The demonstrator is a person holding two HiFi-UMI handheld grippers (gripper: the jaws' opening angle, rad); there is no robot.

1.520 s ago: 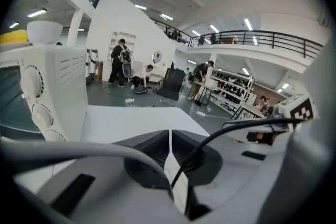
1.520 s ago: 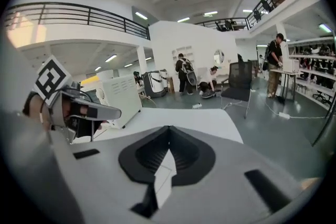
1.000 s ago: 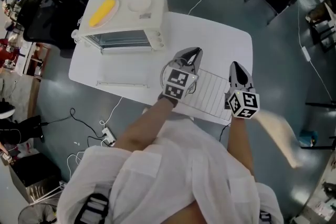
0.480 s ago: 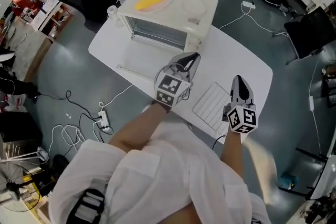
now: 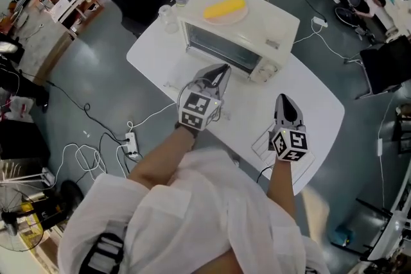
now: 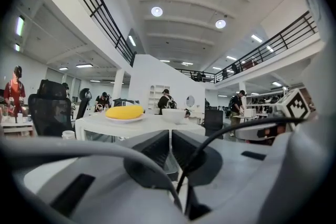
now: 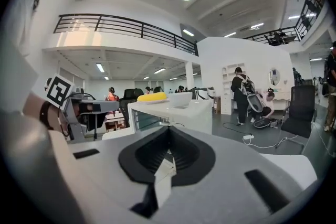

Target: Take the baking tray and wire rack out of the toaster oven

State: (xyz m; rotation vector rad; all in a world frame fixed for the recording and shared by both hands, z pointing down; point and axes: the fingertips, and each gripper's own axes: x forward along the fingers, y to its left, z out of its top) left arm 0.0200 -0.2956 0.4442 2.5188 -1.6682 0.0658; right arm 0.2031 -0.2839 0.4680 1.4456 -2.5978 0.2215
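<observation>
Head view: boxy toaster oven point(image 5: 258, 30); gridded wire rack point(image 5: 262, 140).

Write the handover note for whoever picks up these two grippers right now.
Left gripper: shut, empty, over the table in front of the toaster oven.
Right gripper: shut, empty, above the wire rack.
Done: the wire rack is out and lies flat on the table, right of the oven, near the person's edge.
Baking tray: not seen on the table, and the views do not show whether it is inside the oven.
Left: check the oven and pull the tray out. Mind the plate with corn on top of the oven.
</observation>
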